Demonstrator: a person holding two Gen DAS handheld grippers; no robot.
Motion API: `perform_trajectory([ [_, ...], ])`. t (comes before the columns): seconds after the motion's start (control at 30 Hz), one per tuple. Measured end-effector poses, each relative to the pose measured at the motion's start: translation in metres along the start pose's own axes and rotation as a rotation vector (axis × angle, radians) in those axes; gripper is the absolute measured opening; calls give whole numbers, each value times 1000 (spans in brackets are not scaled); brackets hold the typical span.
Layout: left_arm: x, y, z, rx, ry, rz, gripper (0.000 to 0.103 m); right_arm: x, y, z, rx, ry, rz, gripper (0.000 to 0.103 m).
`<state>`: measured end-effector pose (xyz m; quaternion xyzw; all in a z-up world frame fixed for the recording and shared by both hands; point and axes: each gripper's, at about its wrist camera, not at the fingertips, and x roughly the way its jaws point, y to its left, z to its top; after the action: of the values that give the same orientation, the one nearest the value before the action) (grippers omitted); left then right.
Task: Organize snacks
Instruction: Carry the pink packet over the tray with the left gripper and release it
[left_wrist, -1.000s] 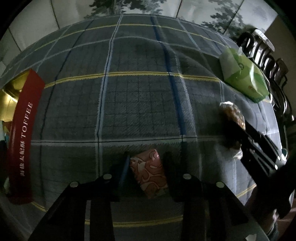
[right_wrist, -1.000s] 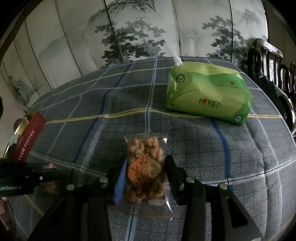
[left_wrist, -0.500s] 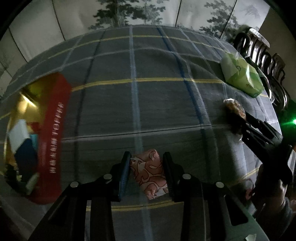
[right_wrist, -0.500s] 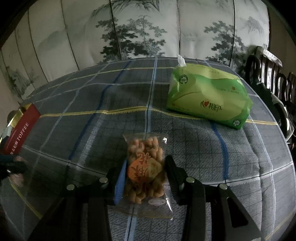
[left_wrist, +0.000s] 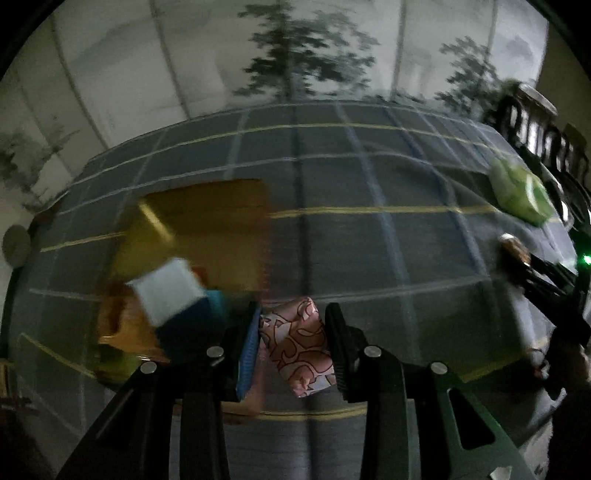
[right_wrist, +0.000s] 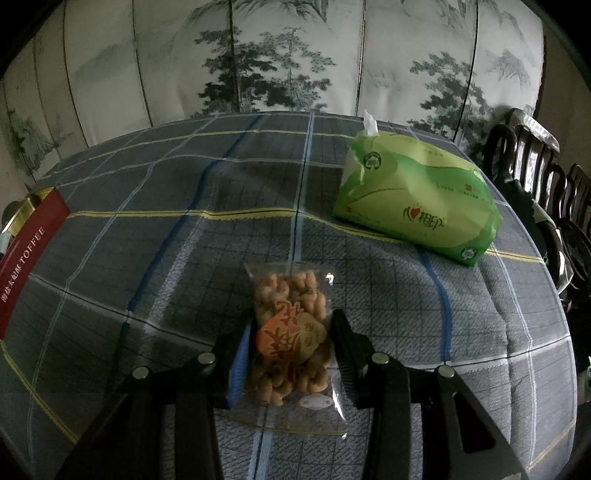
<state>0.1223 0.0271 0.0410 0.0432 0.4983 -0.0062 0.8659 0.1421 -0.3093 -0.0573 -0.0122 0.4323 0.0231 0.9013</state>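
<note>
Between the fingers of the left gripper (left_wrist: 293, 345) sits a small pink-and-white patterned snack packet (left_wrist: 297, 347), clamped at both sides and carried clear of the plaid tablecloth (left_wrist: 354, 240); just left of that gripper and a little beyond it lies an open box with a gold interior (left_wrist: 207, 225), in which a white-and-blue packet (left_wrist: 168, 291) and some orange wrappers can be made out, though blur hides their details; far to its right the right gripper's dark fingers show at the frame edge with a bag in them.

Closer in the right wrist view, the right gripper (right_wrist: 291, 349) is closed on a clear bag of peanuts (right_wrist: 290, 332) with an orange label, its pads pressing the bag's lower half while the bag's top edge pokes forward past the fingertips; whether the bag rests on the cloth or hangs just above it I cannot tell; ahead and to the right of this gripper lies a green tissue pack (right_wrist: 417, 201) with a white tissue standing from its far end; well off to the left stands the red side of the box, lettered TOFFEE; beyond the table's far edge rises a folding screen (right_wrist: 295, 55) painted with trees, and dark wooden chairs (right_wrist: 535, 162) stand at the right.
</note>
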Motion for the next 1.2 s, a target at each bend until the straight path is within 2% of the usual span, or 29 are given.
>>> perform_trajectory([
  [0.27, 12, 76, 5, -95, -21, 104, 31, -1, 0, -1, -5, 0, -6, 42],
  [0.47, 34, 114, 6, -143, -1, 125, 32, -1, 0, -1, -5, 0, -7, 42],
  [0.53, 36, 120, 6, -141, -10, 104, 31, -1, 0, -1, -5, 0, -7, 42],
  [0.9, 55, 125, 16, -120, -25, 124, 31, 0, 0, -1, -5, 0, -7, 42],
  [1.1, 53, 125, 15, -96, -25, 144, 36, -1, 0, -1, -4, -1, -6, 43],
  [1.2, 52, 128, 14, -101, -24, 144, 46, 0, 0, -1, -5, -1, -7, 43],
])
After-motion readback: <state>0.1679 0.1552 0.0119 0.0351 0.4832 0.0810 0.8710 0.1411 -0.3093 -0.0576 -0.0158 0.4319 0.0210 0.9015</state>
